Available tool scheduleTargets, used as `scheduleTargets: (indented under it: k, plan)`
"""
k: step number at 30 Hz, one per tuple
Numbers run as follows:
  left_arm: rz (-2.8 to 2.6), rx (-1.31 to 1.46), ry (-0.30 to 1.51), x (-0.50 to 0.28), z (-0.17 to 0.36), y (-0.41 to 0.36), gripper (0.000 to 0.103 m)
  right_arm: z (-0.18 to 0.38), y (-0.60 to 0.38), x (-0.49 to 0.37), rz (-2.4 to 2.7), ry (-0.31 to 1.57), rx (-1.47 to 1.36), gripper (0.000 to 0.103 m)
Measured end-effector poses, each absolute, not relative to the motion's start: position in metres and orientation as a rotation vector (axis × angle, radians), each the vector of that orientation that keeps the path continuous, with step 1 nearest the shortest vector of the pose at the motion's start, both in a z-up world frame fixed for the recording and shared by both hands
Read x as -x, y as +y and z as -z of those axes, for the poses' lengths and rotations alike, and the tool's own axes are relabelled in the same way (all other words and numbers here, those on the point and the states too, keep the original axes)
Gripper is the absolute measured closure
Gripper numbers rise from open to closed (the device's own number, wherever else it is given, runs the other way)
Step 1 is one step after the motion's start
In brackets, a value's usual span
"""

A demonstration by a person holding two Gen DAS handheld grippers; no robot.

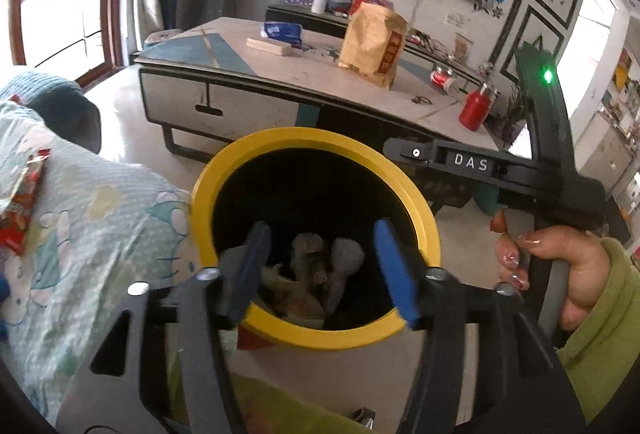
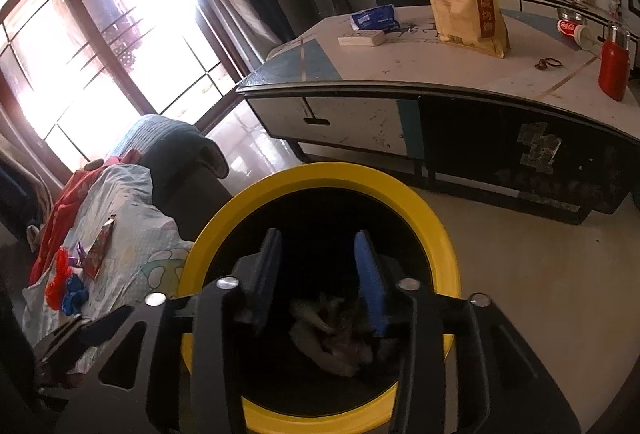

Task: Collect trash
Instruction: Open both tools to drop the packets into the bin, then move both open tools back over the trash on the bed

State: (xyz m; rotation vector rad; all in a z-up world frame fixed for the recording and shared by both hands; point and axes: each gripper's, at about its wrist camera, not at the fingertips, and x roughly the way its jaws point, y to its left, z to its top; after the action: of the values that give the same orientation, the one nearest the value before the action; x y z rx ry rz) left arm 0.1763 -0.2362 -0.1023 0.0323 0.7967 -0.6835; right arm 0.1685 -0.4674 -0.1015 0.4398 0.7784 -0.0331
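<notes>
- Round yellow-rimmed plastic bin (image 1: 424, 222): smooth, satin.
- Tall tan paper bag (image 2: 464, 2): matt, creased.
- Pale printed cloth cover (image 1: 92, 218): soft, textured.
- Floor (image 2: 520, 254): glossy.

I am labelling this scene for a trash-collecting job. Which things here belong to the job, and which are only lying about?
Part of the job:
- round yellow-rimmed trash bin
- crumpled pale trash inside it
- red foil wrappers on the patterned blanket
- left gripper, right gripper, both open above the bin

Lying about:
- tan paper bag
- red bottle
- blue tissue pack
</notes>
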Motion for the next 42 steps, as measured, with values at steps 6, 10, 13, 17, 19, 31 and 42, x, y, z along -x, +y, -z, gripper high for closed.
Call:
scheduleTargets:
  k: [6, 10, 13, 17, 19, 31, 42]
  plan:
    - [0.598, 0.02, 0.767, -0.175, 0.087, -0.211, 0.011, 0.088, -0.457, -0.164, 0.037, 0.731, -0.403, 0.042]
    - [0.552, 0.017, 0.728, -0.168, 0.075, -0.197, 0.011, 0.076, -0.448, -0.161, 0.038, 0.693, -0.373, 0.032]
    - [0.526, 0.002, 0.706, -0.161, 0.068, -0.19, 0.011, 0.069, -0.442, -0.159, 0.027, 0.674, -0.353, 0.028]
    - [0.496, -0.005, 0.692, -0.15, 0.064, -0.181, 0.011, 0.061, -0.431, -0.156, 0.01, 0.657, -0.33, 0.026]
    - [0.489, -0.009, 0.688, -0.146, 0.063, -0.176, 0.011, 0.055, -0.424, -0.153, 0.0, 0.639, -0.32, 0.026]
    - [0.385, 0.065, 0.608, -0.122, 0.039, -0.123, 0.011, 0.019, -0.374, -0.134, -0.076, 0.541, -0.241, 0.019]
    - [0.305, 0.147, 0.563, -0.107, 0.028, -0.079, 0.011, 0.005, -0.33, -0.121, -0.141, 0.532, -0.193, 0.016]
